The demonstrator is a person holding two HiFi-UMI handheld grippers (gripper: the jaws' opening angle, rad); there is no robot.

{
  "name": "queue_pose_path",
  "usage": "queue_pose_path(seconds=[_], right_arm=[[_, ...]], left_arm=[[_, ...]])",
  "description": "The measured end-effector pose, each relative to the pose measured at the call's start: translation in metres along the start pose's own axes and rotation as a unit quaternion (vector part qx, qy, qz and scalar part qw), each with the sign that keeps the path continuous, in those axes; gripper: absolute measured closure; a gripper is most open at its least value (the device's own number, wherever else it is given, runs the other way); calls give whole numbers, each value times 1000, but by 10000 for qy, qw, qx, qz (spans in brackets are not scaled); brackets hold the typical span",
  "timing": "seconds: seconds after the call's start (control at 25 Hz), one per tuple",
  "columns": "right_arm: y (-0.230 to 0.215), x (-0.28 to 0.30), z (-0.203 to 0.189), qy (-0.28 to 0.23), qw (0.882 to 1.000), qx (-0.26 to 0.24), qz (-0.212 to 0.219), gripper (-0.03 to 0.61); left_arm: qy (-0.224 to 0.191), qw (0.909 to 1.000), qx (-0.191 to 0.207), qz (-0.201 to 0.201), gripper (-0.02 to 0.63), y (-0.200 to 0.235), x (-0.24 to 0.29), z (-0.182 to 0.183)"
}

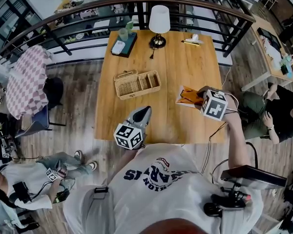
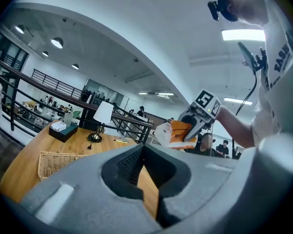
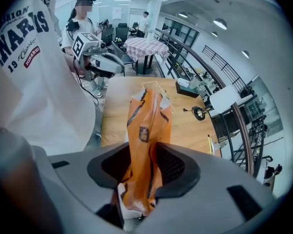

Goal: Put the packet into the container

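Note:
An orange packet [image 1: 187, 97] hangs over the right part of the wooden table [image 1: 178, 65], pinched in my right gripper [image 1: 201, 100]. In the right gripper view the jaws are shut on the lower end of the packet [image 3: 149, 126], which stands up between the pads of the right gripper [image 3: 146, 152]. The container is a wicker basket [image 1: 136, 84] with compartments, left of the packet at mid-table. My left gripper [image 1: 140, 117] hovers at the table's near edge, shut and holding nothing; its tips [image 2: 142, 150] meet. From there I see the packet [image 2: 176, 130] in the air and the basket [image 2: 56, 162].
A white lamp [image 1: 159, 21], a dark tissue box [image 1: 123, 45] and yellow pencils [image 1: 191, 42] stand along the table's far edge, with a railing [image 1: 63, 18] behind. A person [image 1: 271, 113] sits to the right; a checkered table [image 1: 27, 79] is on the left.

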State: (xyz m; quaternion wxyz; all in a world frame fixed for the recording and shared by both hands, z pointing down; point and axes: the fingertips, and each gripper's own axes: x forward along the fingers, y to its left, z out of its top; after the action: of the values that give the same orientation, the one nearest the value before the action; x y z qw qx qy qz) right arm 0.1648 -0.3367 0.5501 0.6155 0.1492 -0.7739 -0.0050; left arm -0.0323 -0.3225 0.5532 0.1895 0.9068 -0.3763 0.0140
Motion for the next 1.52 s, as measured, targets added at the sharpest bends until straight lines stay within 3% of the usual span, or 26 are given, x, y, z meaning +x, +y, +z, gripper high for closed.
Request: queue_pose_path(seconds=[0.32, 0.64, 1.0, 1.32, 1.52], right_arm=[[-9, 20, 18, 109, 9998, -168, -69, 412], [-18, 42, 78, 23, 9979, -646, -30, 413], [-44, 76, 159, -207, 9922, -1231, 2, 413], [-71, 125, 237, -473, 9812, -1871, 91, 414], [-75, 150, 269, -507, 9767, -2084, 101, 414]], left_arm=[[-90, 9996, -60, 265, 615, 9, -15, -1], [-189, 9981, -162, 565, 615, 25, -39, -5], [-284, 9916, -447, 1181, 615, 55, -76, -14], [-477, 9800, -666, 1811, 615, 87, -114, -16], [-572, 9697, -790, 2242, 615, 84, -149, -21]])
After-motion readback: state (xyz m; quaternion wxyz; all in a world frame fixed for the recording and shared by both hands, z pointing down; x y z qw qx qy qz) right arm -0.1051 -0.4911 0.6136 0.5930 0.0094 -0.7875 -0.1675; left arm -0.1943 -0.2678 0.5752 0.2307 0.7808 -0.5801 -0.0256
